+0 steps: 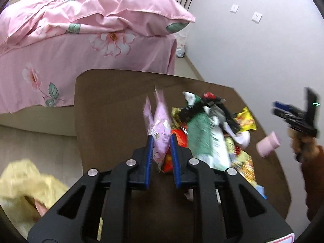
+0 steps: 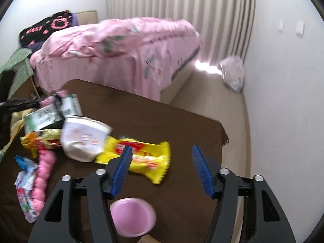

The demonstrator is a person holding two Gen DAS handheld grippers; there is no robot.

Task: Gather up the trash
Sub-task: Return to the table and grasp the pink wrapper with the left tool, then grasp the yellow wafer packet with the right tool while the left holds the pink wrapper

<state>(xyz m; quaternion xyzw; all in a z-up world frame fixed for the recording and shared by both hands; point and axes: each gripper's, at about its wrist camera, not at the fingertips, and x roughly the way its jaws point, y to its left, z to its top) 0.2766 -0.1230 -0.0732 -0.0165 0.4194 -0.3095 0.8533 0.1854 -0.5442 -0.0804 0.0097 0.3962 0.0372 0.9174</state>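
Trash (image 1: 212, 133) is lying piled on the brown tabletop (image 1: 113, 101). I am holding a lilac packet (image 1: 160, 129) upright between my left fingers (image 1: 149, 147), closed on it. My right fingers (image 2: 123, 166) are standing wide apart, gripping nothing, above a pink cup (image 2: 132, 216) beside a yellow wrapper (image 2: 147, 158).

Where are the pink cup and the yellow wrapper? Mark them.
pink cup (image 2: 132, 217), right wrist view, on its open mouth.
yellow wrapper (image 2: 149, 158), right wrist view, on its printed middle.
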